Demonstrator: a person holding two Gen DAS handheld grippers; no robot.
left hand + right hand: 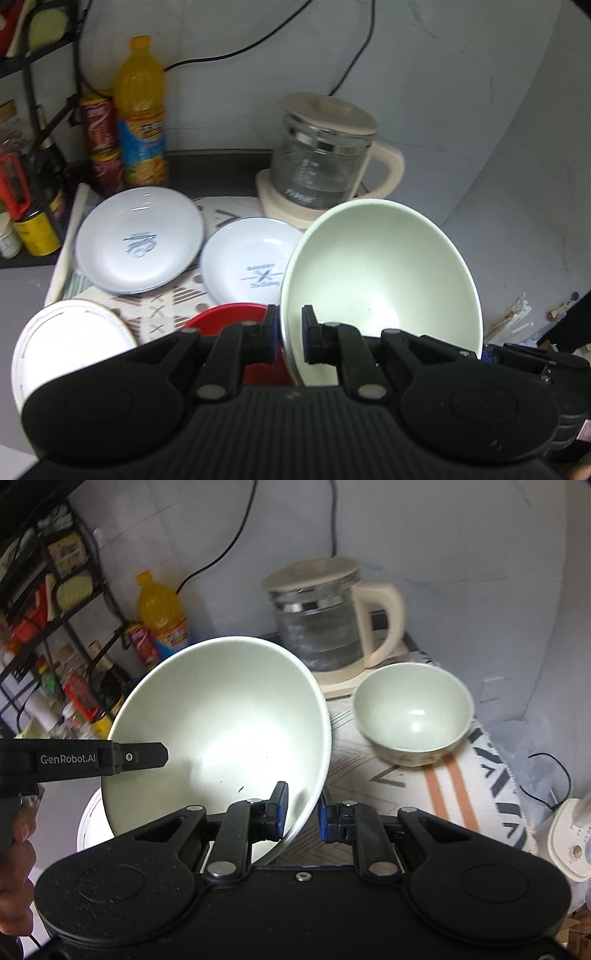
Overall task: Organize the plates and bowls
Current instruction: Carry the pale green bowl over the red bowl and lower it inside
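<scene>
A large pale green bowl is tilted in the air, and both grippers have its rim between their fingers. My left gripper is shut on its left rim. My right gripper straddles the right rim with a gap at its right pad, so it looks open. The left gripper's finger shows in the right wrist view. Two white plates with blue print, a white plate and a red bowl lie on the patterned mat. A smaller green bowl stands at the right.
A glass kettle with a cream lid stands at the back on its base. An orange juice bottle, red cans and a black rack of jars stand at the left. A white appliance stands off the mat's right edge.
</scene>
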